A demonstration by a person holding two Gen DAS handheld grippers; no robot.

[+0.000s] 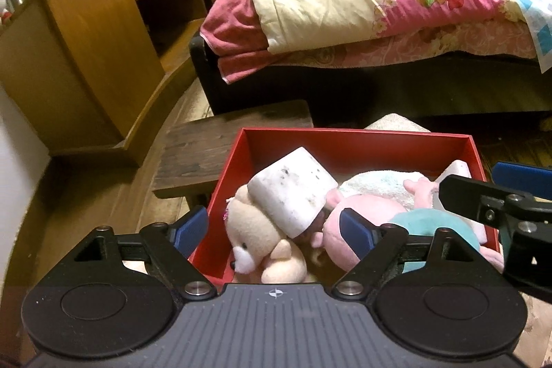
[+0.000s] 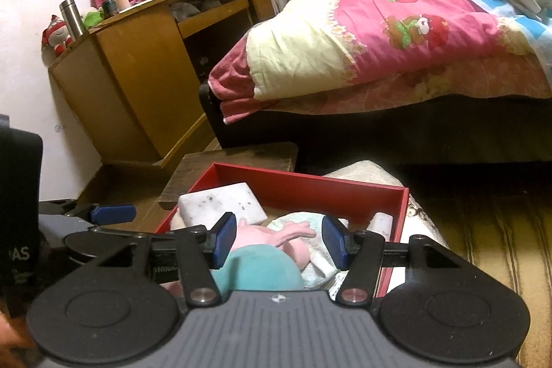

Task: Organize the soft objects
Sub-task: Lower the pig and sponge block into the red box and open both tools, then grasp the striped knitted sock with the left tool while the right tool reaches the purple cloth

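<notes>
Toys fill the red box (image 1: 231, 175), which sits low in front of the dark bed (image 1: 379, 85). Left of the box stands a wooden cabinet (image 1: 86, 57), and a dark wooden bench (image 1: 196, 150) touches the box's left side. The left gripper (image 1: 274, 230) hangs over the near left part of the box, spread wide and holding nothing. Inside the box, a tan bear (image 1: 255, 237) lies at the left. A white sponge block (image 1: 293, 192) leans on top of the bear. Next comes a pink pig toy (image 1: 352, 216) in a teal shirt, lying on a pale towel (image 1: 376, 181). The right gripper (image 2: 279, 240) hovers over the pig, also spread apart and gripping nothing.
</notes>
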